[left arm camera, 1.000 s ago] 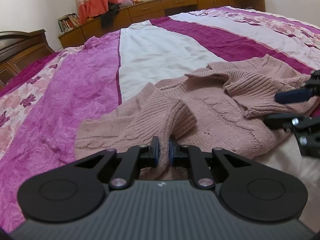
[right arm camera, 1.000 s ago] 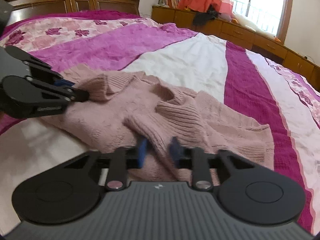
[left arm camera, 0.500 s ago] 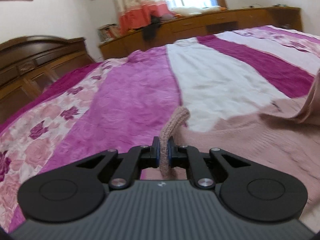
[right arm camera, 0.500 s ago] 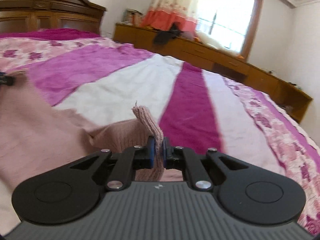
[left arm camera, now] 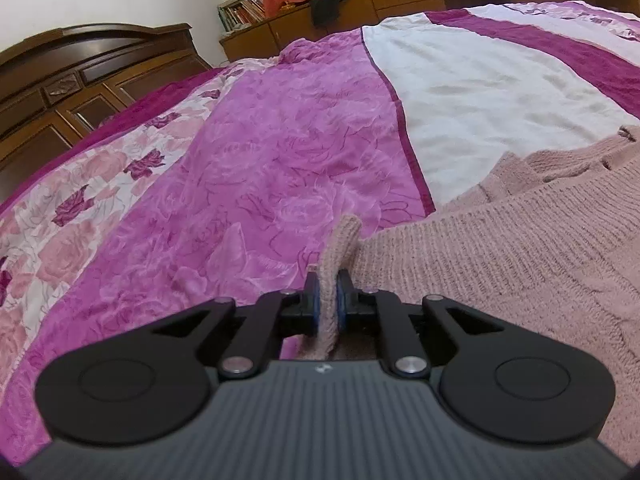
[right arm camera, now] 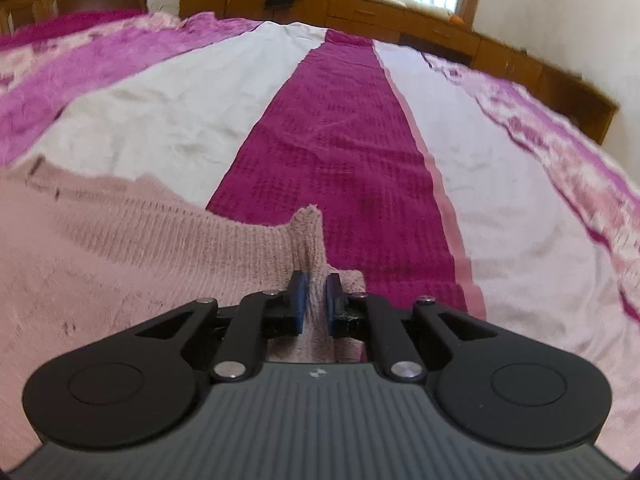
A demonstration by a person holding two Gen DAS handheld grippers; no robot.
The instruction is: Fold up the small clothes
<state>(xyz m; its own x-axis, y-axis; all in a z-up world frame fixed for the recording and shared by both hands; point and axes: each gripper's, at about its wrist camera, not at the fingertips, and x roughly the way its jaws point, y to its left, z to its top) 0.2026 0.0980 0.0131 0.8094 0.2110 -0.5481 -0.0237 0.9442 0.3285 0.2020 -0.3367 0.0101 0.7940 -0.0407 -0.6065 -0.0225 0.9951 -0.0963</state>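
A dusty-pink knitted sweater (left arm camera: pixel 520 240) lies on the bed, stretched between my two grippers. My left gripper (left arm camera: pixel 329 304) is shut on the sweater's left edge, and a fold of knit sticks up between the blue pads. The sweater spreads to the right of it. In the right wrist view the sweater (right arm camera: pixel 120 248) spreads to the left. My right gripper (right arm camera: pixel 315 300) is shut on the sweater's right corner, and a small peak of knit stands up in front of the pads. Neither gripper shows in the other's view.
The bed has a striped cover (left arm camera: pixel 260 152) in magenta, white and floral bands. A dark wooden headboard (left arm camera: pixel 80 80) stands at the left. A low wooden cabinet (right arm camera: pixel 400 16) with books, clothes and a window above it runs along the far wall.
One second ago the sweater lay crumpled and my right gripper was open over it. The right gripper has shut on it. Both grippers have moved apart and pulled the sweater out flat.
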